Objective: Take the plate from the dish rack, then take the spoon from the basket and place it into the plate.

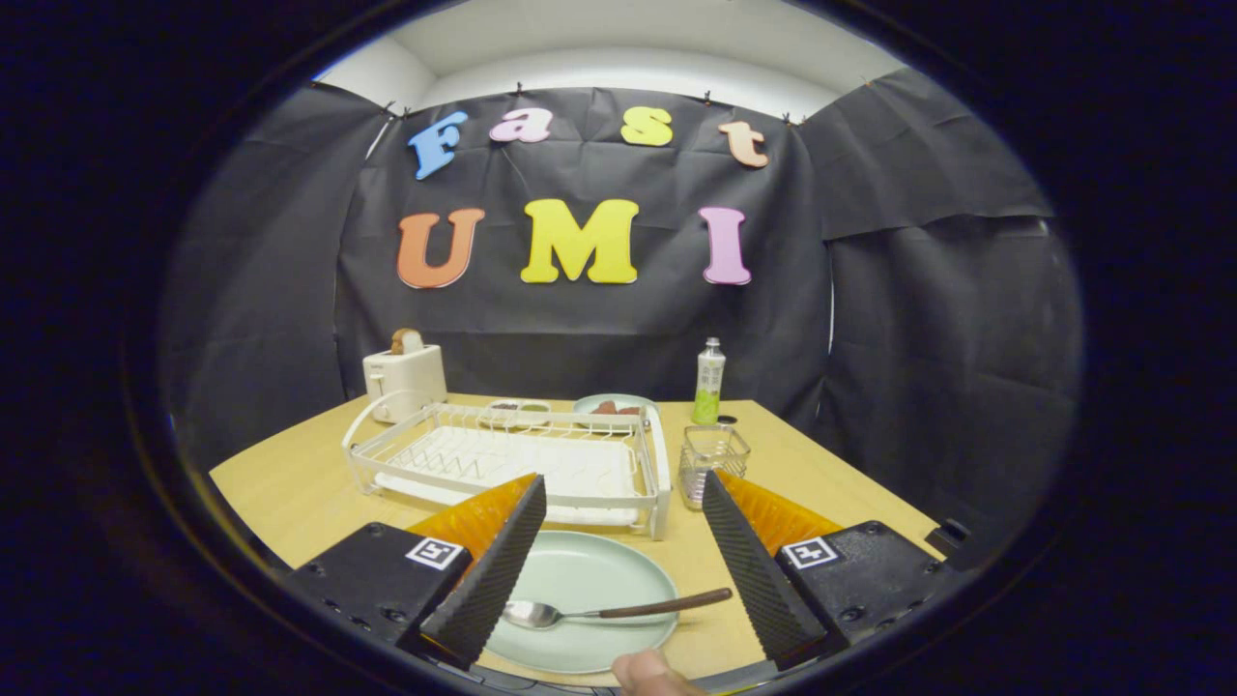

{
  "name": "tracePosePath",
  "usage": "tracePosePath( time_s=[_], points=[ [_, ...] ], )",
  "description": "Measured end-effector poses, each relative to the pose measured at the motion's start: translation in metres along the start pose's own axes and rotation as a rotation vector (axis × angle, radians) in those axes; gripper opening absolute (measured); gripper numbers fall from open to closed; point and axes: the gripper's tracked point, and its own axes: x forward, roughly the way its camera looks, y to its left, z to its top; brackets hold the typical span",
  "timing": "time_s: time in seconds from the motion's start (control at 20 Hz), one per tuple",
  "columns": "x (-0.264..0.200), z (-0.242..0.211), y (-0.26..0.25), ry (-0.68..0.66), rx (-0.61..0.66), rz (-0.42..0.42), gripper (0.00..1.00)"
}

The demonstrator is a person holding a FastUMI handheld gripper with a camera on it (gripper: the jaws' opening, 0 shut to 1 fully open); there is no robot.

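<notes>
- Gripper [618, 556] sits low in the frame with its fingers spread wide, gripping nothing.
- Right between those fingers: the pale green plate [580, 599] lies flat on the wooden table [290, 483], bottom centre.
- And there's the spoon [604, 611], lying across the plate, bowl toward the left finger, dark handle reaching over the rim toward the right finger.
- A fingertip [649, 672] pokes in at the very bottom edge, just below the plate.
- Beyond the plate, mid-frame, the white dish rack [503, 459] stands with no dishes in it.
- Just right of the rack, the small clear basket [712, 462] stands upright.
- Farther back, a green-and-white bottle [708, 382] stands near the table's far edge.
- Centre-left at the back, a cream toaster [404, 379] with something brown sticking out of its top.
- Behind the rack, small dishes [519, 410] and a second pale plate [616, 404] holding something dark; can't tell what.
- Black cloth [918, 319] wraps the booth on three sides; above it, white wall and ceiling [618, 48] at the top.
</notes>
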Motion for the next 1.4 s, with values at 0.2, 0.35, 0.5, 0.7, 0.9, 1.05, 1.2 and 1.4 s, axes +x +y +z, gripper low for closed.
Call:
tracePosePath(
  time_s=[0.2,0.35,0.5,0.7,0.9,1.05,1.2,1.4],
  points=[
    [-0.022,0.013,-0.009,-0.035,-0.017,-0.008,1.0],
    [-0.042,0.025,-0.011,-0.064,-0.018,0.011,1.0],
    [-0.059,0.034,-0.016,-0.069,-0.031,0.02,1.0],
    [-0.083,0.051,-0.03,-0.109,-0.005,0.013,1.0],
    [-0.098,0.056,-0.047,-0.092,0.039,0.003,1.0],
    [-0.104,0.054,-0.049,-0.077,0.048,0.016,1.0],
    [-0.103,0.052,-0.05,-0.073,0.028,0.013,1.0],
    [-0.1,0.045,-0.043,-0.056,0.01,0.015,1.0]
  ],
)
